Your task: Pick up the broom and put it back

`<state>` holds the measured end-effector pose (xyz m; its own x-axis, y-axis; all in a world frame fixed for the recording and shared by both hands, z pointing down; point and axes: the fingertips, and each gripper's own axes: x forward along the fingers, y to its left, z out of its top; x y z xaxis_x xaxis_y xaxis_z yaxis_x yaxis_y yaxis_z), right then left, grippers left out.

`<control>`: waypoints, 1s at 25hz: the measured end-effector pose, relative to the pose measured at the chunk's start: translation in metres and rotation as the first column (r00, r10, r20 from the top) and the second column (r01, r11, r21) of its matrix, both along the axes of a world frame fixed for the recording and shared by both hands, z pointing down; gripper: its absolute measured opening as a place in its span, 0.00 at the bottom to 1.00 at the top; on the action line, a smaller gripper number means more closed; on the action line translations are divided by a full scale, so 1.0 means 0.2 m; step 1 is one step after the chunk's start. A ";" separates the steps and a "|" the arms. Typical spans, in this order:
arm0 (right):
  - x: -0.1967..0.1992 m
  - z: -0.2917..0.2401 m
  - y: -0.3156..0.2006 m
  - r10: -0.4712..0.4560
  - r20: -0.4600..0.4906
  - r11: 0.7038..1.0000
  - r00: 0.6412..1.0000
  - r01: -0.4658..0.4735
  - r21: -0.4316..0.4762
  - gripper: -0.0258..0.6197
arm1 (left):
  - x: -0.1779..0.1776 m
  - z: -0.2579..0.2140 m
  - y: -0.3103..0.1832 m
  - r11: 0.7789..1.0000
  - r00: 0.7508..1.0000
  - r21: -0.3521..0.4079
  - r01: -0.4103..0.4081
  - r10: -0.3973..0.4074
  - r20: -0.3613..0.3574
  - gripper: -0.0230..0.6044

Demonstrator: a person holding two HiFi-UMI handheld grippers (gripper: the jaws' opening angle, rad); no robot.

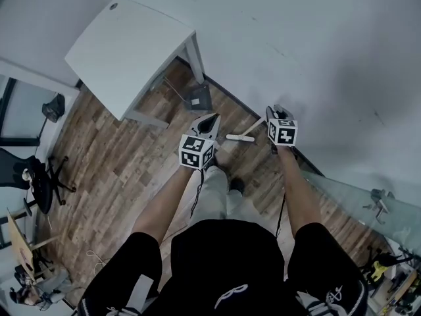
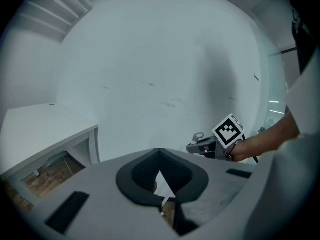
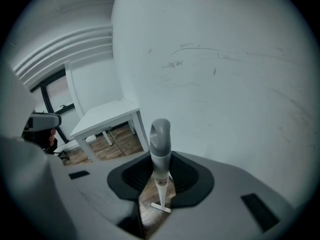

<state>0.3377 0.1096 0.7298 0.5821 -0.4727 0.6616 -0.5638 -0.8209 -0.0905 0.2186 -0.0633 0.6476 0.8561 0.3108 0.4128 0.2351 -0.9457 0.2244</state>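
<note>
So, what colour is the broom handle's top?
Grey; the broom handle shows best in the right gripper view.

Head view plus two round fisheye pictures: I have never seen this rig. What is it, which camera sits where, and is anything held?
There is no robot here: a person holds a two-jaw gripper in each hand. The head view looks down from the person's head at the wooden floor, a white table and the wall. Each round picture comes from a camera riding on one gripper. The left gripper is open and empty. The right gripper is closed on the broom at its grey grip, and the white shaft reaches down toward the floor.
</note>
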 end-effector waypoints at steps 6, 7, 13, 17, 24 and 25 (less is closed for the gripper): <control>0.15 0.03 0.05 0.071 -0.004 0.997 0.997 -0.071 -0.002 0.22 | 0.16 0.00 0.00 0.999 0.999 -0.002 -0.039 0.039 0.000 0.05; 0.18 0.03 0.06 0.085 -0.004 0.996 0.996 -0.085 0.000 0.22 | 0.19 0.00 0.00 0.999 0.999 0.001 -0.046 0.046 0.001 0.05; 0.27 0.10 0.11 0.166 0.044 0.986 0.985 -0.166 -0.001 0.22 | 0.30 0.01 -0.04 0.997 0.997 0.000 -0.076 0.076 0.016 0.05; 0.34 0.13 0.14 0.213 0.054 0.977 0.976 -0.212 -0.010 0.22 | 0.35 -0.01 -0.06 0.995 0.995 0.007 -0.096 0.096 0.016 0.05; 0.44 0.16 0.17 0.282 0.073 0.959 0.957 -0.283 0.008 0.22 | 0.41 0.00 -0.14 0.994 0.994 0.023 -0.105 0.105 0.026 0.05; 0.45 0.17 0.18 0.291 0.076 0.956 0.954 -0.292 0.005 0.22 | 0.42 0.00 -0.15 0.994 0.994 0.023 -0.104 0.104 0.027 0.05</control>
<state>0.4273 0.1450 0.7647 0.6462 -0.3010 0.7013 -0.2918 -0.9466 -0.1373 0.3028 -0.0930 0.6485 0.8085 0.3873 0.4431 0.3270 -0.9216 0.2090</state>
